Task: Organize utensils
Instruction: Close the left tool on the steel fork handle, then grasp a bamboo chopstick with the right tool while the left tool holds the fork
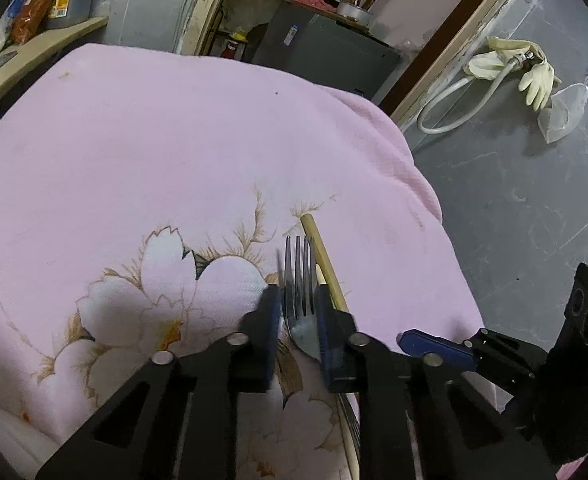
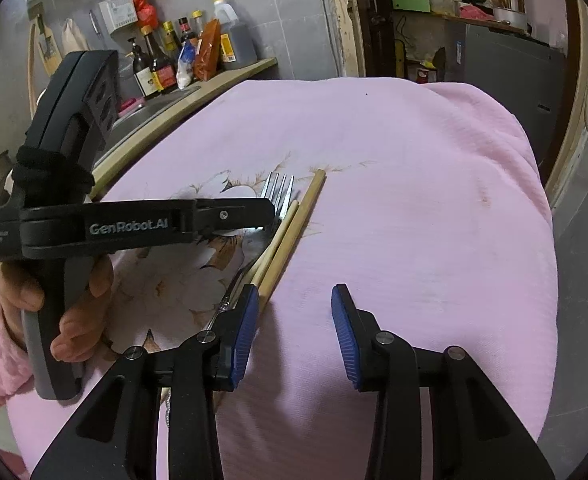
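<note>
A pink cloth [image 2: 394, 208] with a printed flower covers the table, and on it a metal fork [image 1: 300, 280] lies beside two wooden chopsticks [image 2: 294, 232]. The left gripper [image 1: 299, 312] is clenched on the fork's head, though whether it has left the cloth I cannot tell. The right gripper [image 2: 294, 320] stands released over bare cloth, just right of the chopsticks. Behind, sauce bottles [image 2: 162, 60] line a counter (grey tiled wall); yellow rubber gloves [image 1: 534, 76] lie on the grey floor.

Pink cloth [image 1: 174, 152] (white blossom print, tan outlines); silver fork [image 1: 300, 280]; pale tan chopsticks [image 2: 290, 232]; blue pads [image 2: 246, 332].
</note>
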Action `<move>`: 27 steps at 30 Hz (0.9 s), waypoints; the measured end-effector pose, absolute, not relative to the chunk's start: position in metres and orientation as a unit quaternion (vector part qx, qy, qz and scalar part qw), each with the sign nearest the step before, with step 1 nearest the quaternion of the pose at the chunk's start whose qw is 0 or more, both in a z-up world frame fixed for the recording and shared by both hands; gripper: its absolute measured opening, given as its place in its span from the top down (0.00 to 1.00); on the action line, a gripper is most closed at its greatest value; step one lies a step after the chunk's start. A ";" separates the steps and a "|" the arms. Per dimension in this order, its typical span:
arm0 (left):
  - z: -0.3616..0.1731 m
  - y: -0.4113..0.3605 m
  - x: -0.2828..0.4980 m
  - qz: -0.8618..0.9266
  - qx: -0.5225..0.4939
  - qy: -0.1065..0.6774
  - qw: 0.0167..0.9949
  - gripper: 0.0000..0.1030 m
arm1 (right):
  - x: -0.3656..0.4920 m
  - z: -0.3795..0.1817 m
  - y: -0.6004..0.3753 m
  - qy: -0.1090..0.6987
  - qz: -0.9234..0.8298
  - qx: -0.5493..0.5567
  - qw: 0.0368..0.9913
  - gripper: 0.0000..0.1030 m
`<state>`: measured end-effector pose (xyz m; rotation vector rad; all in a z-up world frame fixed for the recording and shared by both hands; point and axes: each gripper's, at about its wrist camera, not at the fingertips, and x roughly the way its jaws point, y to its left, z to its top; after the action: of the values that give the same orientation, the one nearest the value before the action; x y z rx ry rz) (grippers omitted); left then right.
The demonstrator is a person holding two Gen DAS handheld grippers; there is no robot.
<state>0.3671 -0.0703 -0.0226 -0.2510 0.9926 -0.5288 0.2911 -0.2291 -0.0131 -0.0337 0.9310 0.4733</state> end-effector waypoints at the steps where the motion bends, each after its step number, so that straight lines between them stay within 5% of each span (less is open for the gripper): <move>1: -0.023 -0.070 0.368 -0.247 -0.119 0.470 0.839 0.94 | 0.292 -0.013 -0.228 0.445 0.225 -0.018 0.867 0.65; 27: -0.013 -0.073 0.334 -0.242 -0.079 0.464 0.848 0.99 | 0.291 -0.012 -0.224 0.442 0.209 -0.024 0.872 0.65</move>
<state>0.3335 -0.0734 -0.0130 -0.1657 0.9788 -0.5103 0.2908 -0.2238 -0.0124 -0.0494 0.9240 0.4370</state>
